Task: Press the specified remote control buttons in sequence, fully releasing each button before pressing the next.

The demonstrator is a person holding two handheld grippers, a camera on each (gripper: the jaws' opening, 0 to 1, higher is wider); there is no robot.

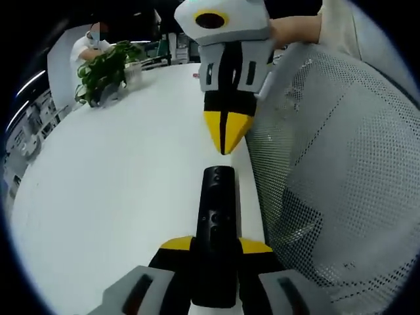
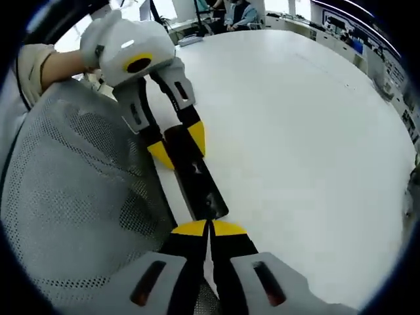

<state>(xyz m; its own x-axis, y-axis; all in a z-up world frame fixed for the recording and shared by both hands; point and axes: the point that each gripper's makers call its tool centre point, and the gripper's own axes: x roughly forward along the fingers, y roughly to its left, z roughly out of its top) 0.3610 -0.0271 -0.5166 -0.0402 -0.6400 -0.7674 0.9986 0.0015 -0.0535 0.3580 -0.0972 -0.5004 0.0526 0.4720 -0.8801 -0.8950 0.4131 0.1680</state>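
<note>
Between left tongs (image 1: pixel 215 244) tips: black remote (image 1: pixel 217 216), clamped at near end, long axis running fwd over white worktop (image 1: pixel 118 190) edge. Right tongs (image 2: pixel 210 227) closed, empty, tip touching or just off remote's far end; nearer the buttons, pressing likely theirs.

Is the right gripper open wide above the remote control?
No: in the right gripper view, the right gripper has its yellow tips closed together, just at the near end of the black remote control.
</note>
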